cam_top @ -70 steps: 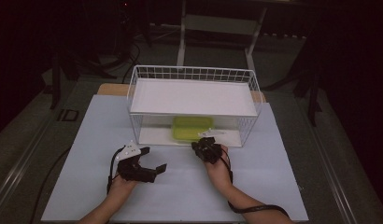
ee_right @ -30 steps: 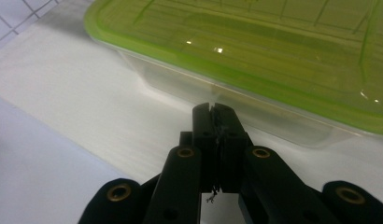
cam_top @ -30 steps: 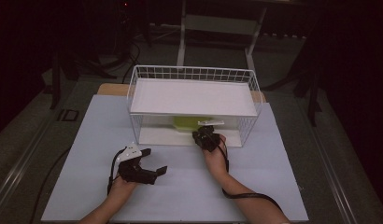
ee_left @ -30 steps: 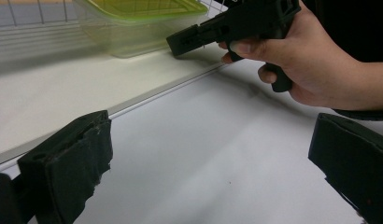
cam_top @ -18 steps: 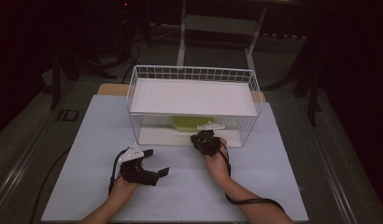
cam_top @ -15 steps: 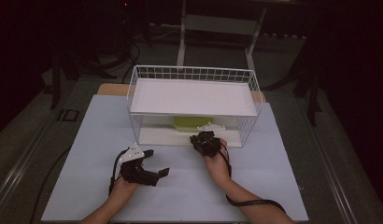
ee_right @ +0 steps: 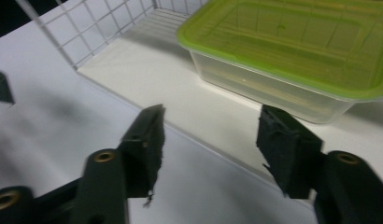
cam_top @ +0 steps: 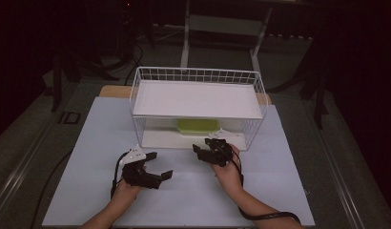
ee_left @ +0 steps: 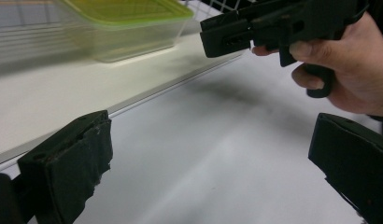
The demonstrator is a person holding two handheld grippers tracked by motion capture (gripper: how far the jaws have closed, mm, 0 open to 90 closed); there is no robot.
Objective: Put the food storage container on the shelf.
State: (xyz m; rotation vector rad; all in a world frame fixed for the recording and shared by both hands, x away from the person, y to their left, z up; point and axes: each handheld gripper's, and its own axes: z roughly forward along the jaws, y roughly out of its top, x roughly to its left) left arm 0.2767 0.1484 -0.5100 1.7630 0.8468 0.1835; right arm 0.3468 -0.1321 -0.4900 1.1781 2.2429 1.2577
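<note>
— Writing anywhere on that container (ee_right: pixel 292 60)?
— None I can read; green lid, clear walls, on the lower shelf of the wire rack (cam_top: pixel 196 76).
— Tongs?
— My right gripper (cam_top: pixel 210 151) gapes empty just before it; my left gripper (cam_top: pixel 155 167) rests wide over the table (cam_top: pixel 279 181).

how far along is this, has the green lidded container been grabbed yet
Not yet. Already done: the right tongs sit at the open front of the white wire shelf rack, jaws open and aimed at the green-lidded clear container on its lower shelf. In hand: nothing; a gap separates the jaws from the container. The left tongs hover open over the white tabletop. Left, probably: closing in, gripping the container and drawing it out.
</note>
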